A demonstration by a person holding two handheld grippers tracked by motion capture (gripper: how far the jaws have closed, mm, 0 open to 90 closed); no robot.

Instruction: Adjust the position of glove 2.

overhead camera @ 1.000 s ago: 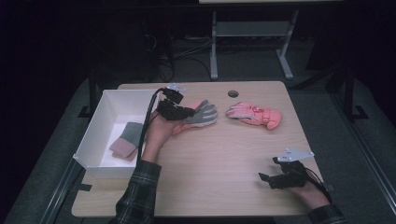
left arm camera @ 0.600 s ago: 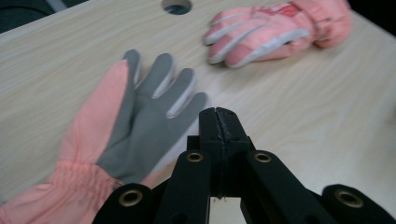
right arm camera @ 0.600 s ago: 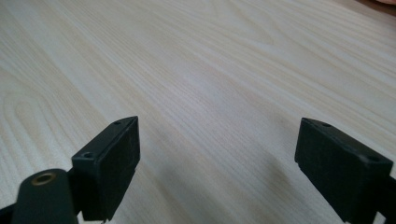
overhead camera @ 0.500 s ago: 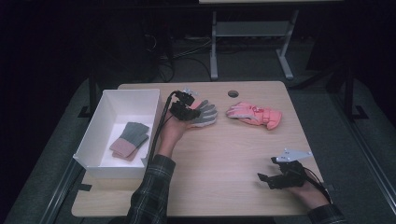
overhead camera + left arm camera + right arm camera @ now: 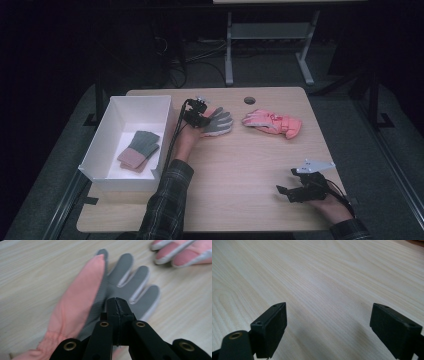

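The left gripper point(image 5: 200, 116) sits on the grey-palmed, salmon-backed fabric glove point(image 5: 218, 122) near the far middle of the pale wood-grain worktop point(image 5: 240, 175), its jaws pressed fully together. Whether they pinch a fold of the glove's fabric or merely rest above it cannot be told. Judging by the open white rectangular box point(image 5: 100, 150) at the worktop's left, which already holds a folded grey knitted glove with a dusty-pink cuff point(image 5: 139, 150), the work seems to be sorting gloves into that box, and this gripper is well placed to carry the grey-palmed one across. The pink padded glove with white trim point(image 5: 272, 123) lies just beside it to the right, apart from it, apparently waiting its turn. The right gripper point(image 5: 295, 189) rests low near the worktop's front right corner with its jaws wide apart and nothing between them, seemingly parked out of the way.

The high view gives the layout: box, both loose gloves, both forearms in plaid sleeves. The left gripper view adds the closed jaw tips over the glove point(image 5: 110, 292), its grey palm panels and salmon side, and the pink glove's fingertips point(image 5: 175, 252) at the upper right. The right gripper view shows its separated jaws over bare wood point(image 5: 324, 285).
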